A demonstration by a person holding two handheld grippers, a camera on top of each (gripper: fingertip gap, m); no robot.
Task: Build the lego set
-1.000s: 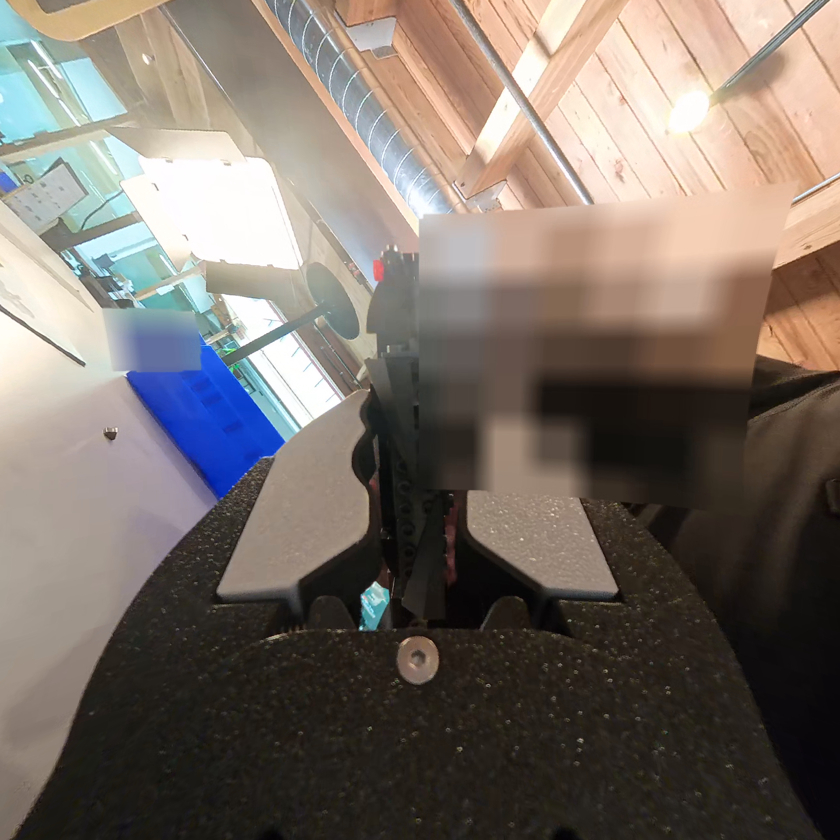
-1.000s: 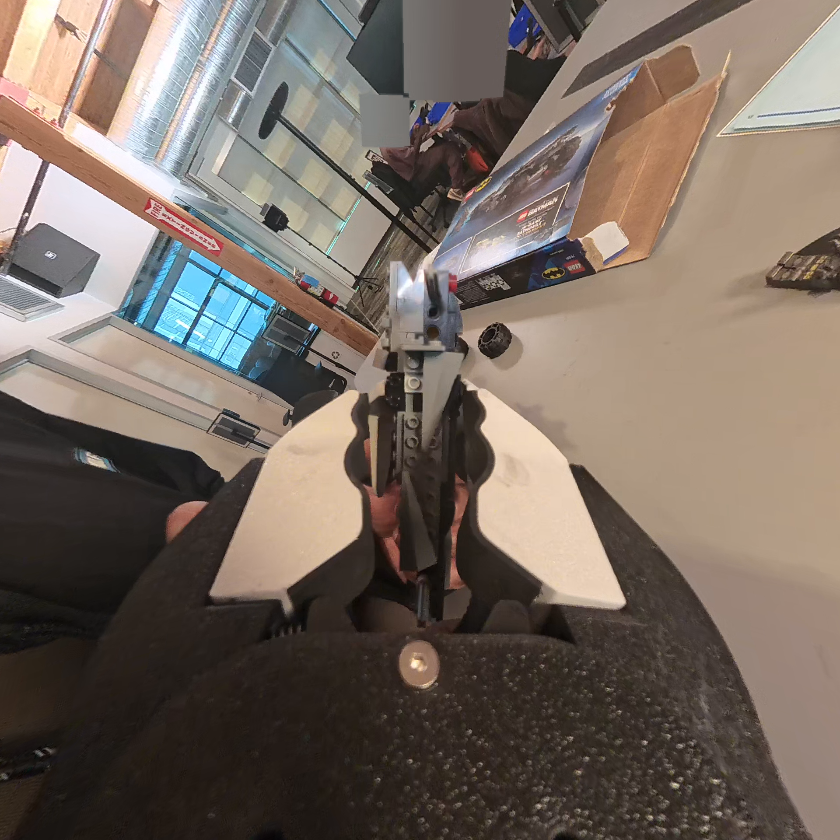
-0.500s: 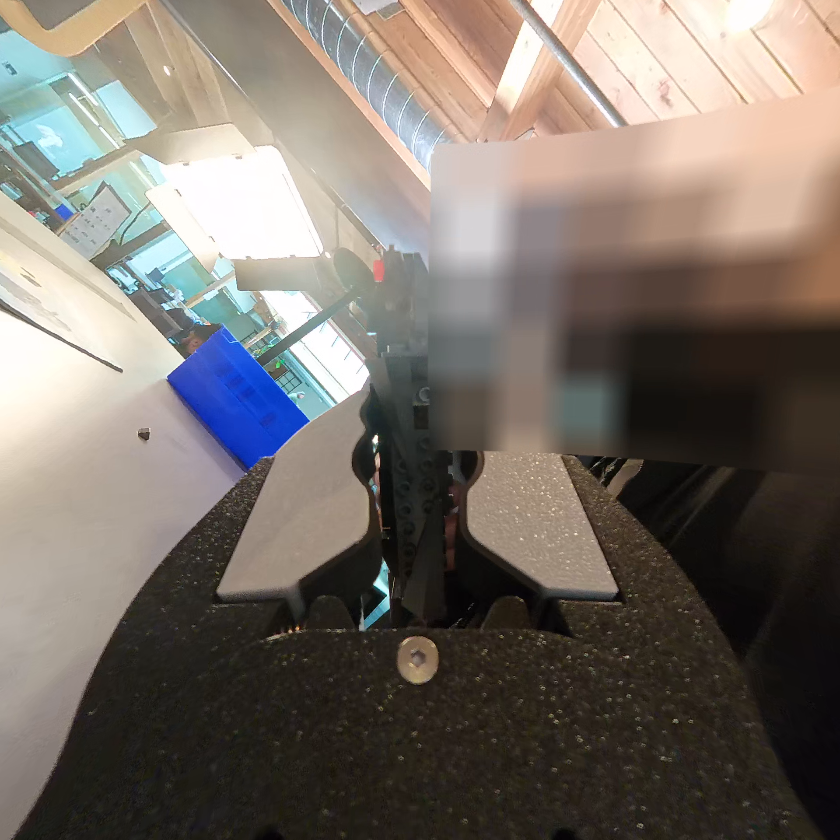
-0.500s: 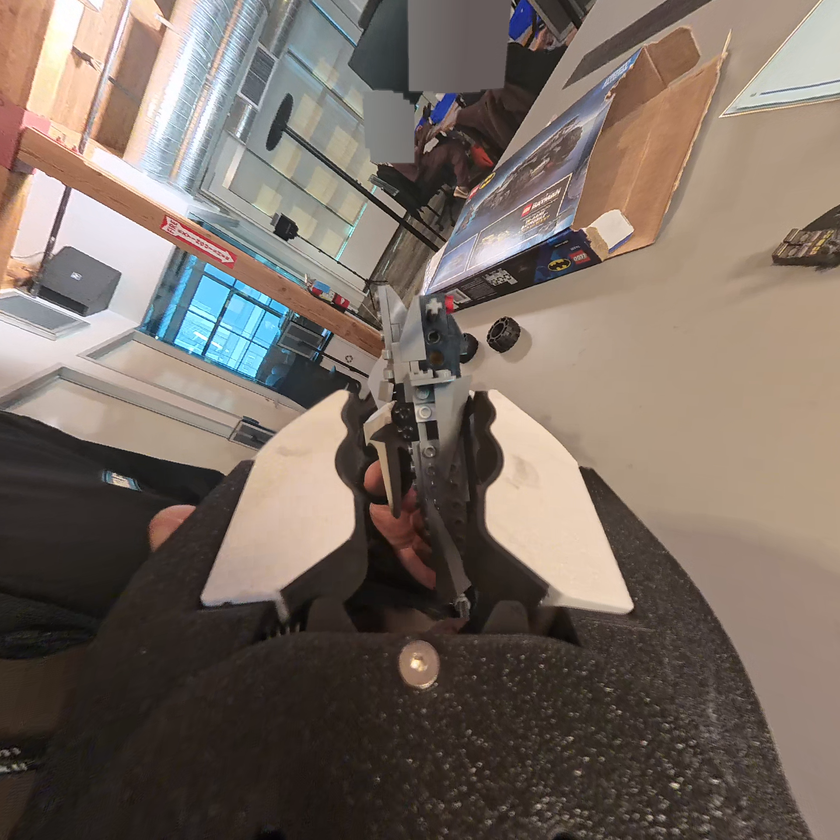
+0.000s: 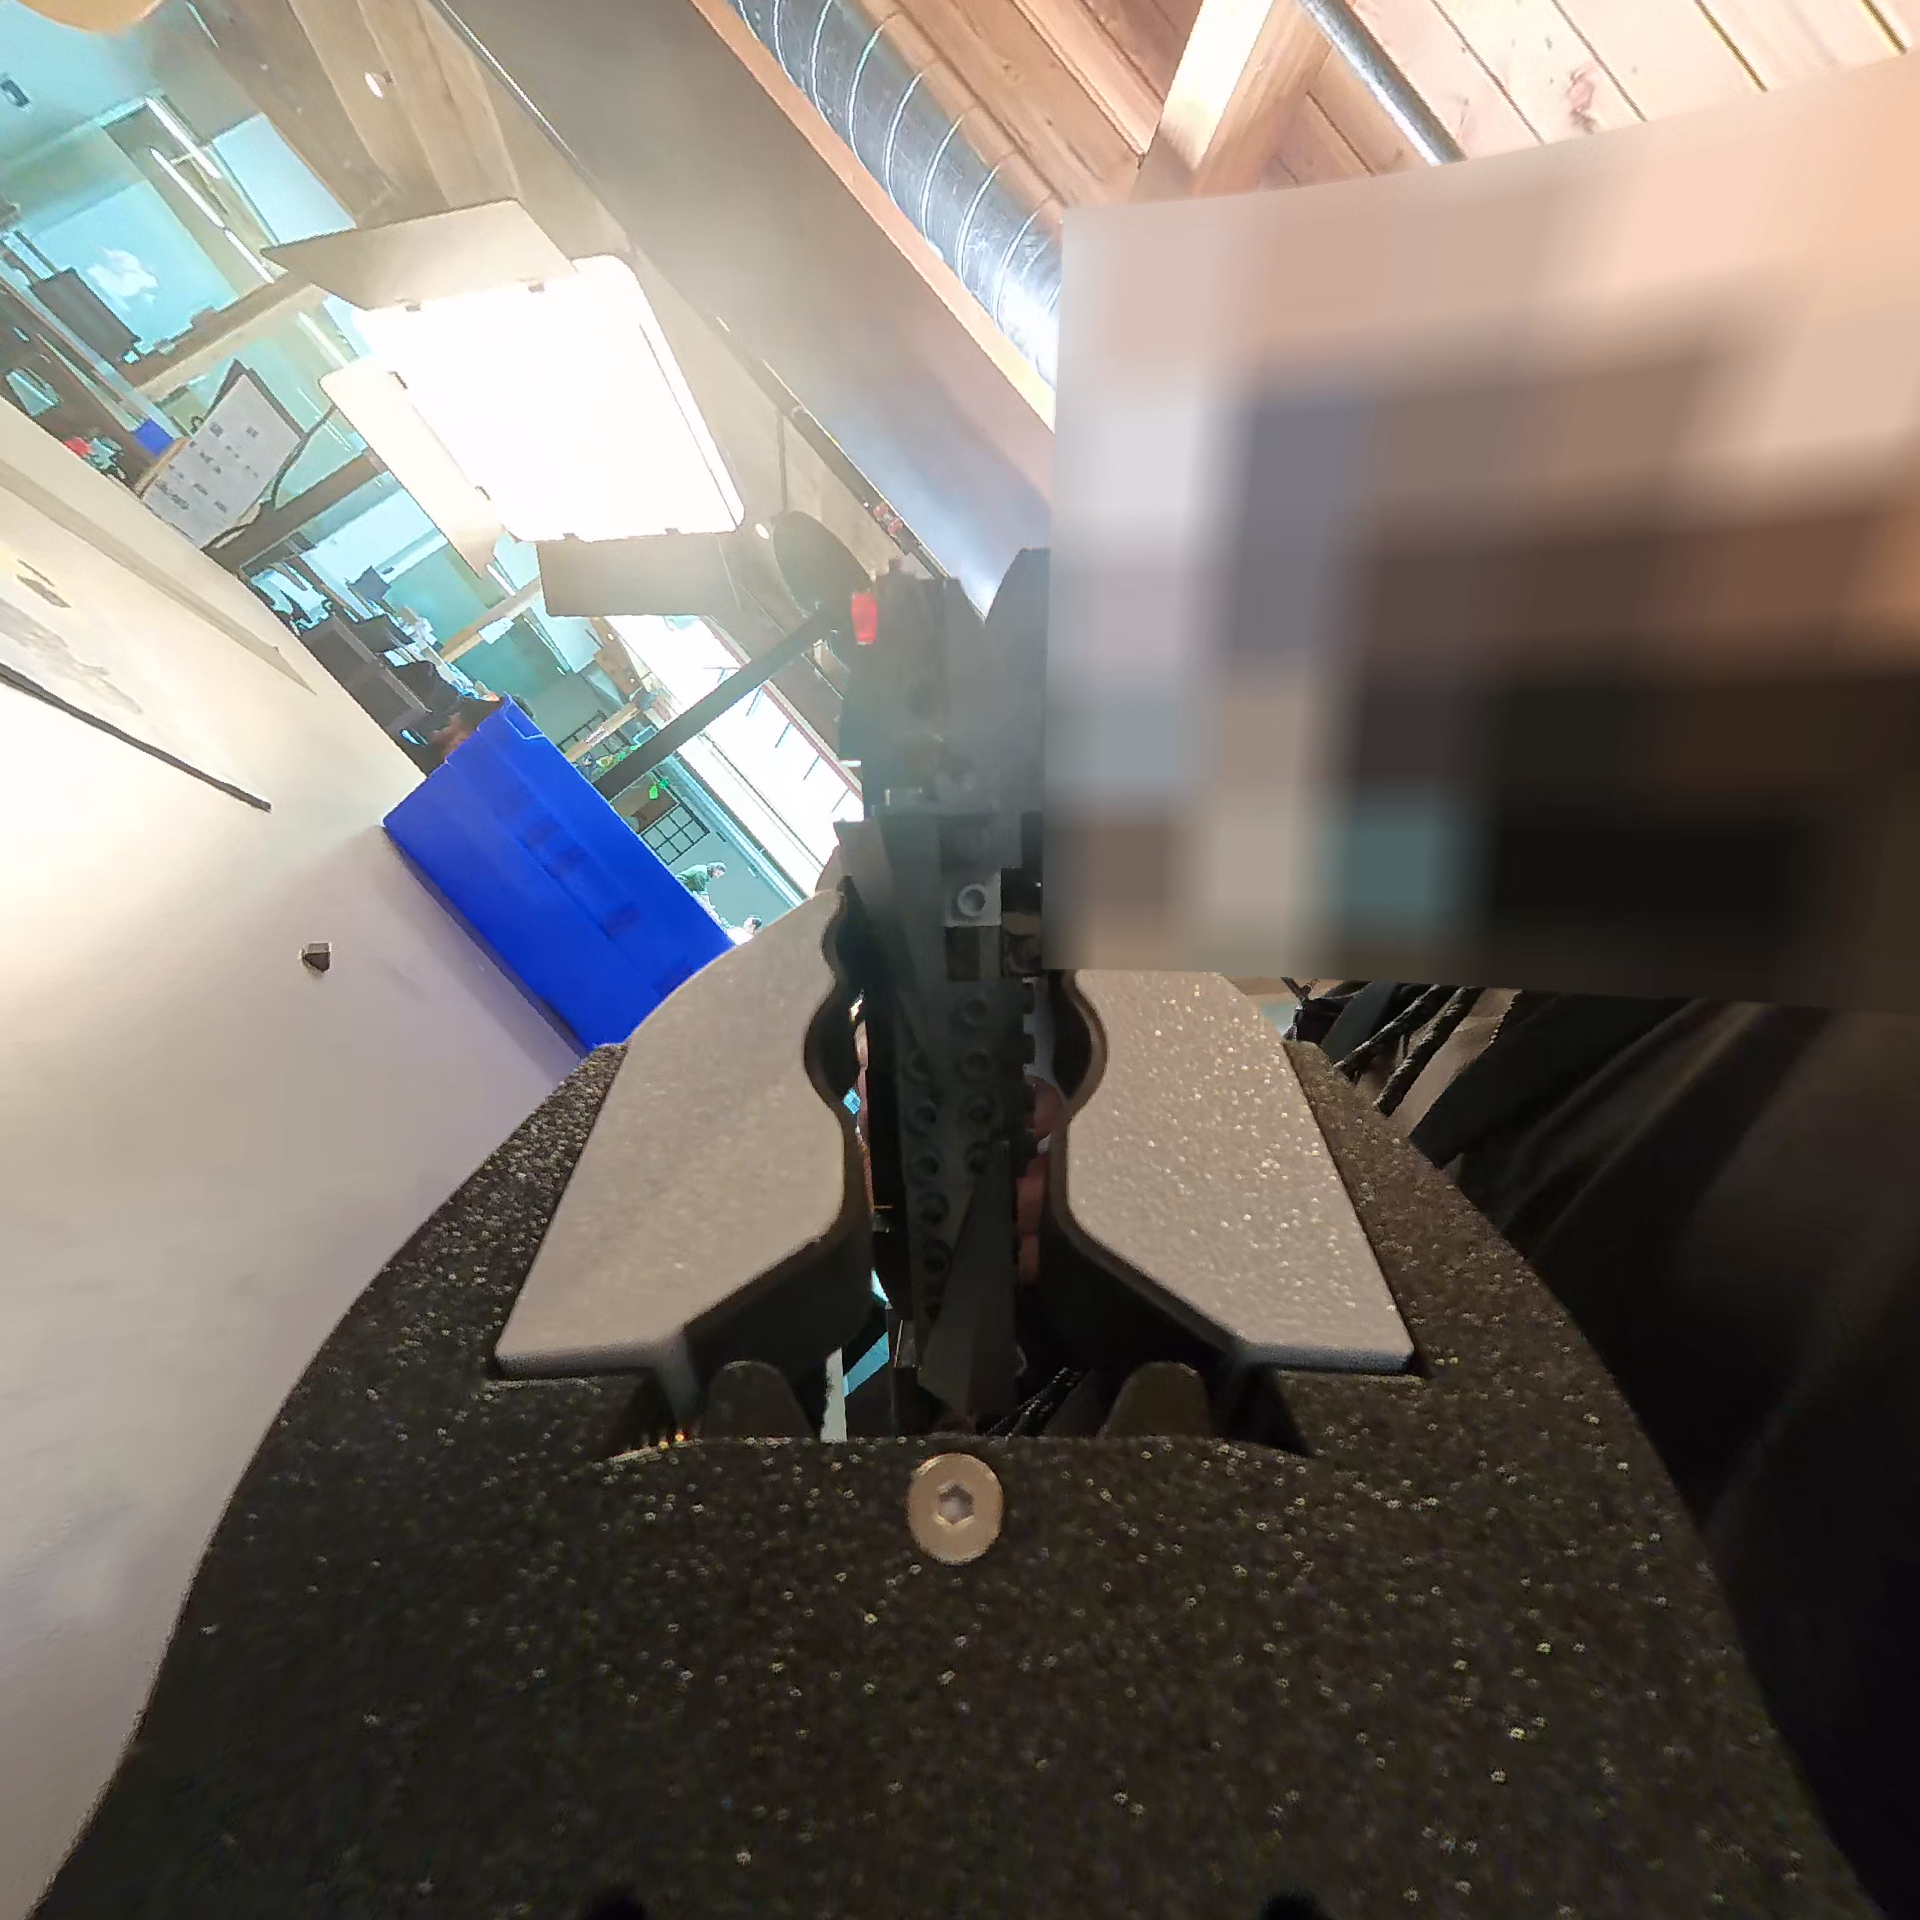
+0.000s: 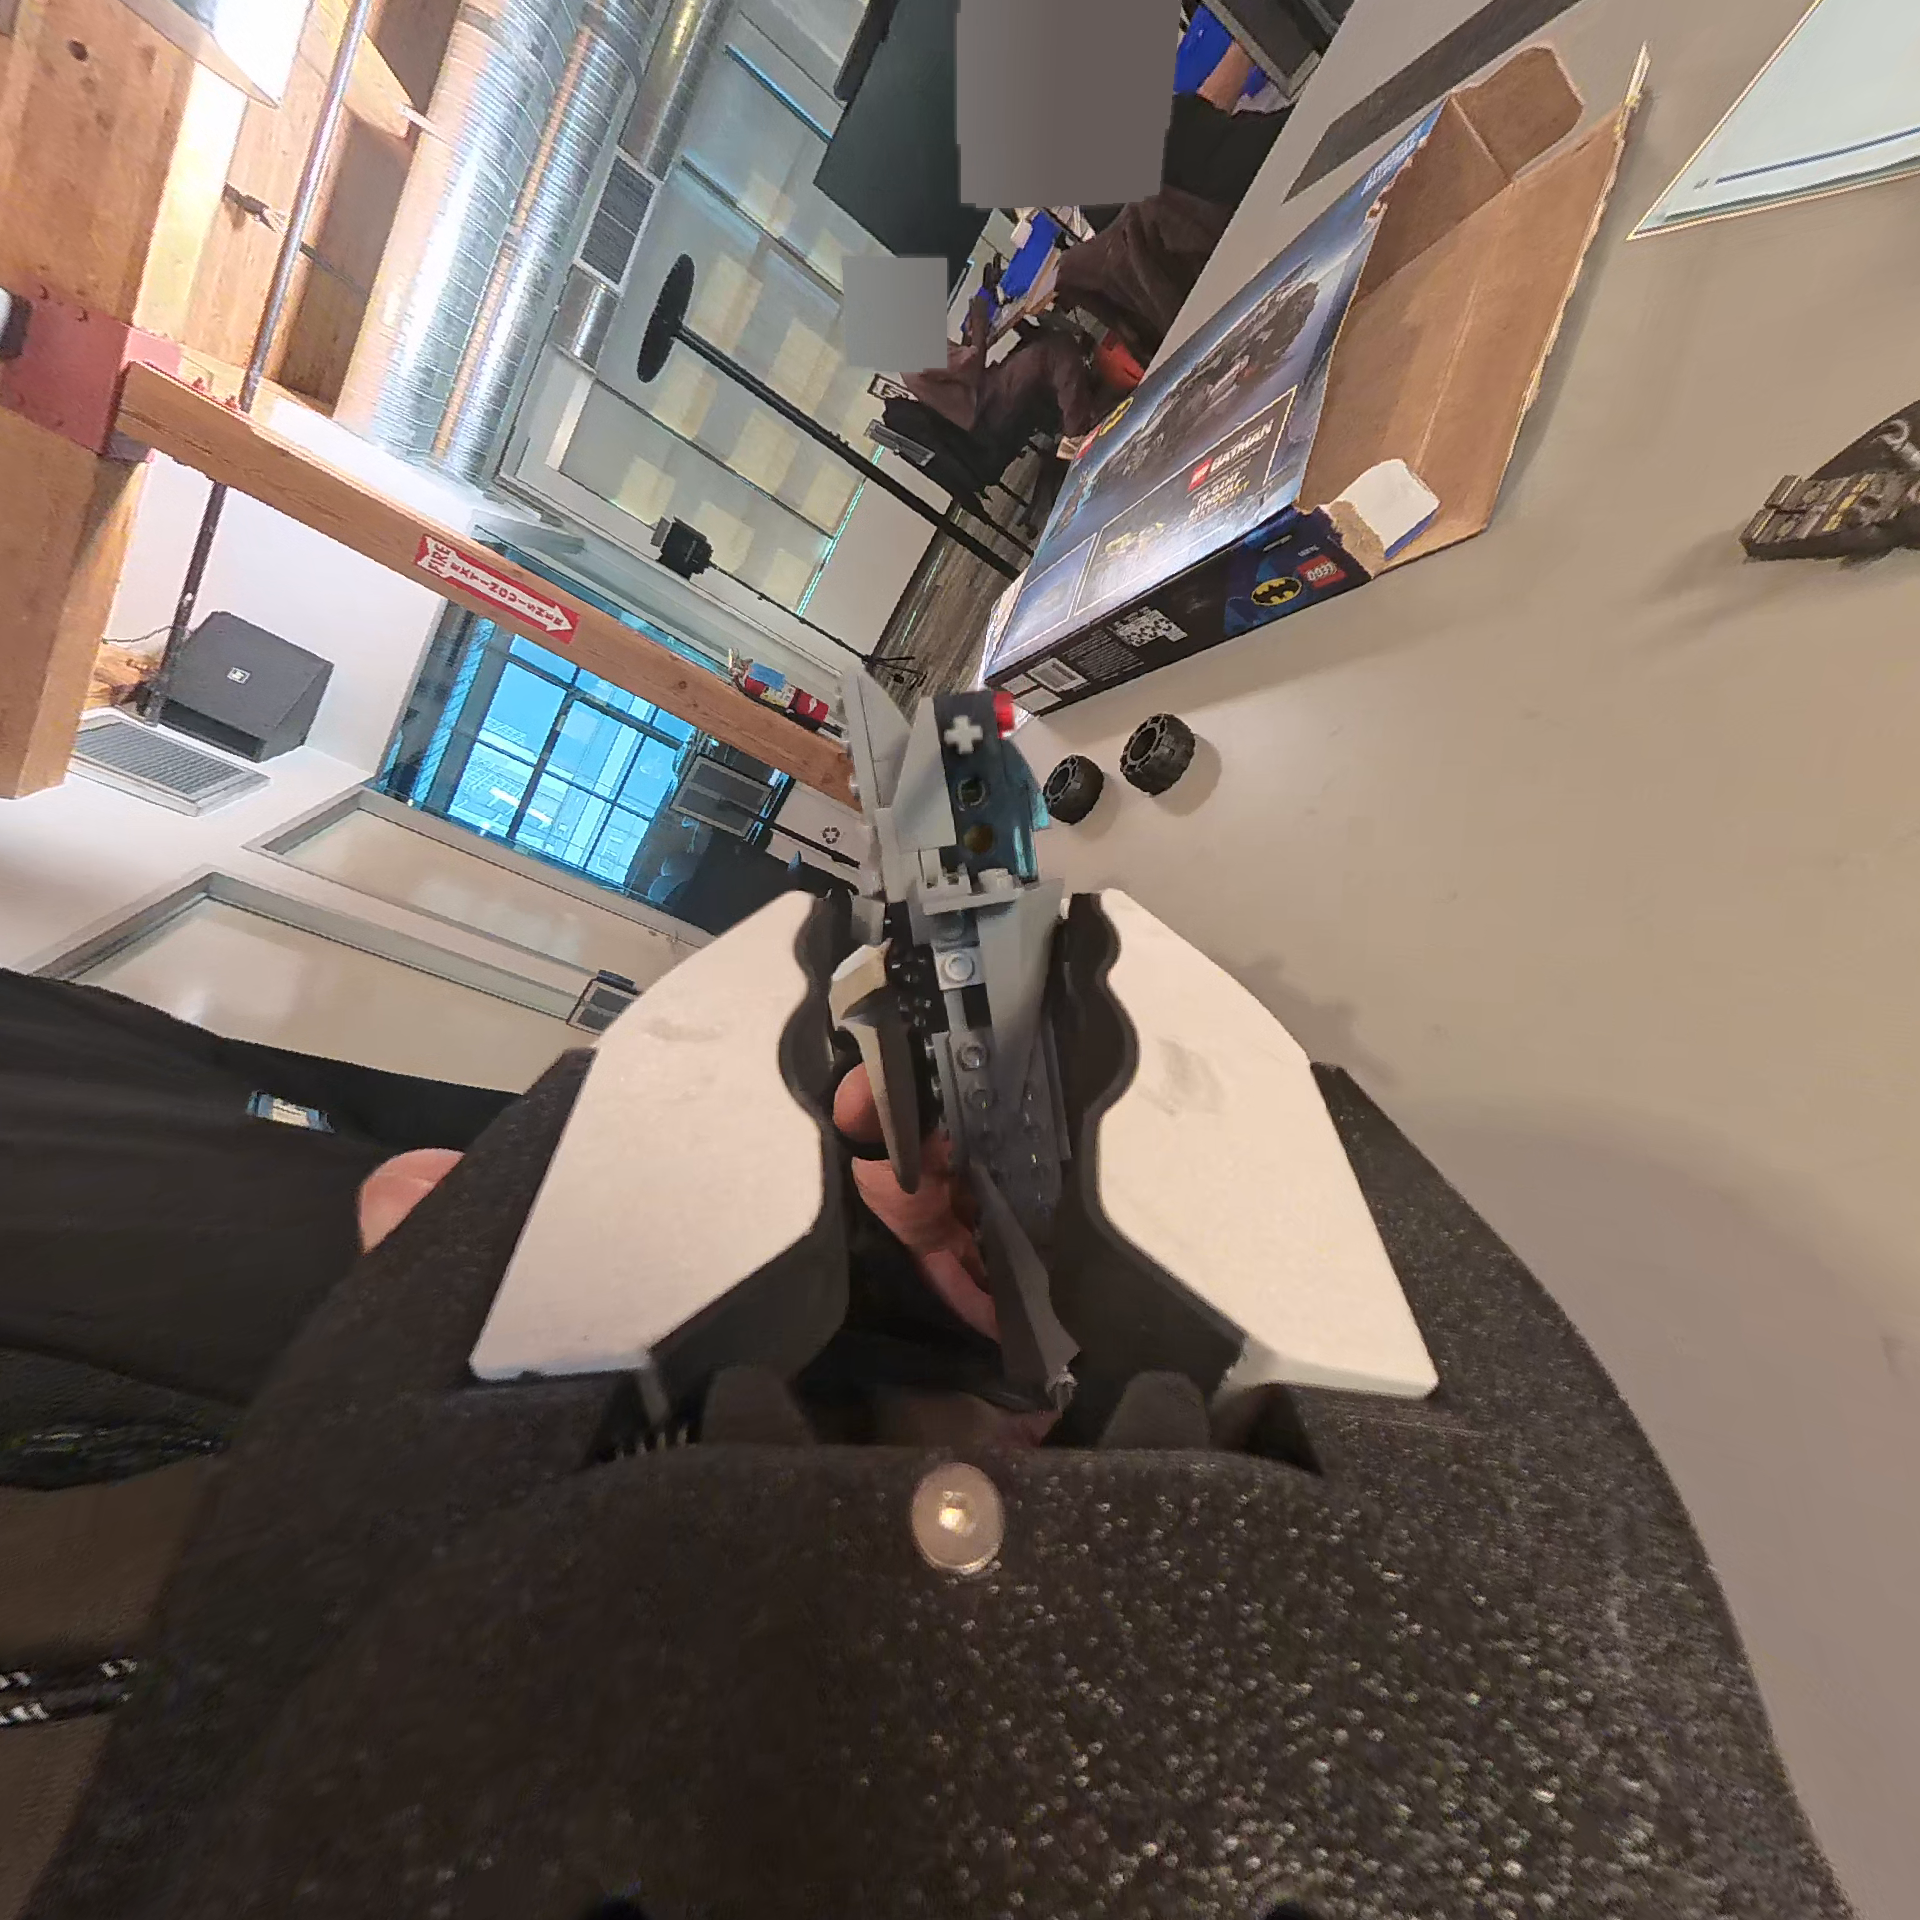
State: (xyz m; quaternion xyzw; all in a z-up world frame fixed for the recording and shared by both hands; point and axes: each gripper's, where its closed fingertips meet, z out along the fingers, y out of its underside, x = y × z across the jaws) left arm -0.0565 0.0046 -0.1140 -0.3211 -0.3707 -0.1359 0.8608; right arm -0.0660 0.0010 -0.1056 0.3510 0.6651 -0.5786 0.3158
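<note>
Brick-built toy model of dark grey studded plates [image 5: 940, 1081], topped by a small red stud, stands lengthwise in the left gripper [image 5: 951, 935]. The jaws are narrowed round it. The near-side fingertip [image 5: 821, 935] lies against its flank, and the other tip is hidden behind a blurred patch. Bare fingers of a person show in the slit beside the model. To that gripper's left lie a pale table top [image 5: 208, 1143], a bright blue plastic bin [image 5: 551, 883] standing on it, and a tiny dark loose piece [image 5: 315, 956] well apart from the bin. In the right wrist view, a light grey and dark blue brick-built model [image 6: 977, 935], also with a red stud at its tip, sits tilted between the fingers of the right gripper [image 6: 956, 925]. Its grey wedge touches the right-side fingertip [image 6: 1101, 935]. I cannot tell whether the other pad presses on it. A person's fingers [image 6: 883, 1122] are under it from below. Just beyond its tip, two small black rubber tyres [image 6: 1072, 788] rest side by side on the beige table [image 6: 1558, 935]. Behind them is an opened printed cardboard box [image 6: 1195, 499], and far right a low black brick assembly [image 6: 1839, 499].
</note>
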